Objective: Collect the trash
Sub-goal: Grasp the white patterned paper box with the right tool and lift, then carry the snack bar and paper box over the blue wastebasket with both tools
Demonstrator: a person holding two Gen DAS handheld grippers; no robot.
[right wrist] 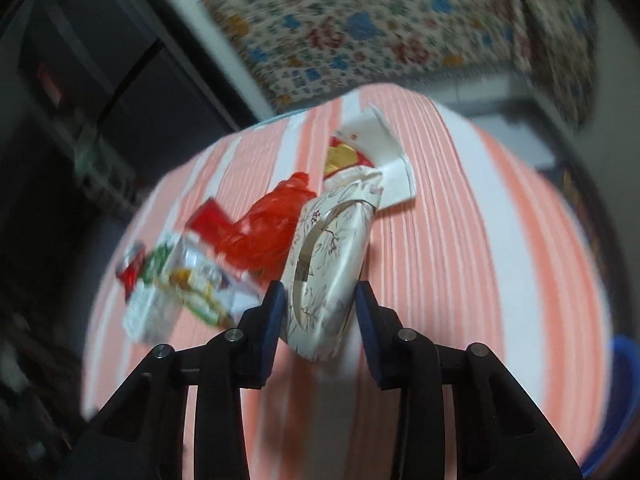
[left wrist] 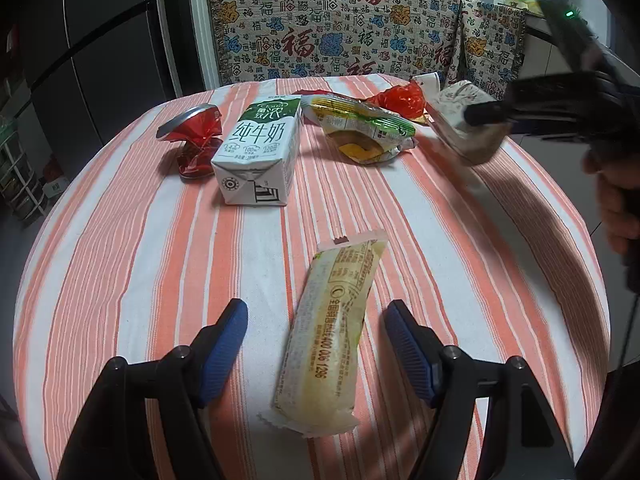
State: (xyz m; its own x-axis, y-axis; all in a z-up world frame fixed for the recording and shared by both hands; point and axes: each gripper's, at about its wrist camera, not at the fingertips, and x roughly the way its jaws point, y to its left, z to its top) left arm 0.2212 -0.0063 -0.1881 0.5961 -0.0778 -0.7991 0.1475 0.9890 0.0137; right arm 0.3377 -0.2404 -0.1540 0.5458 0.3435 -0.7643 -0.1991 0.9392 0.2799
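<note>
A long pale yellow snack wrapper (left wrist: 332,332) lies on the orange-striped tablecloth (left wrist: 120,280). My left gripper (left wrist: 316,312) stands open over it, one blue pad on each side, neither touching. My right gripper (right wrist: 320,292) is shut on a crushed white paper cup (right wrist: 332,264) with a dark floral print, held just above the cloth. In the left wrist view that cup (left wrist: 460,124) and the right gripper (left wrist: 484,114) sit at the table's far right. Other trash on the table: a milk carton (left wrist: 256,152), a crushed red can (left wrist: 192,140), a green-yellow wrapper (left wrist: 360,128) and a red plastic bag (left wrist: 400,100).
A torn white box piece (right wrist: 384,160) lies behind the cup, beside the red bag (right wrist: 260,224). A blue container's rim (right wrist: 616,400) shows low beyond the table's right edge. A patterned cloth (left wrist: 340,28) hangs behind the table, and a person's hand (left wrist: 616,208) is at the right.
</note>
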